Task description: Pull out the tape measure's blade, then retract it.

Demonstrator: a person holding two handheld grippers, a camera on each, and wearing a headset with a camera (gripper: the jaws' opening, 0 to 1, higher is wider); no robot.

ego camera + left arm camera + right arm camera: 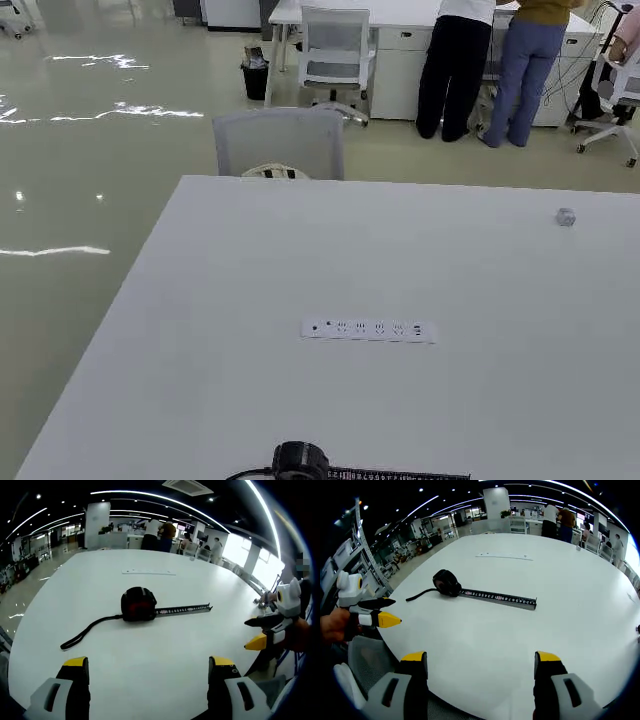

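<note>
Tape measure (pixel 138 604): black case lying on the white table (pixel 250 260) close to its near edge. The blade (pixel 497 599) is drawn out and lies flat on the surface to one side of the case. The wrist strap (pixel 87 630) trails off the other side.

The left gripper (pixel 148 662) and right gripper (pixel 482 656) hover short of it with jaws spread wide, holding nothing.

Hazards, as judged:
- Whether the blade lock is set cannot be told. Released unrestrained, the blade would likely whip back and jerk the case.
- The tabletop looks smooth, so a one-sided pinch may push the case away.
- The strap could snag a jaw.

Surroundings: a power strip (pixel 368 330) lies mid-table. A grey chair (pixel 280 142) stands at the far edge. Beyond it are a glossy floor (pixel 90 150) and people (pixel 455 60) standing at a desk.
</note>
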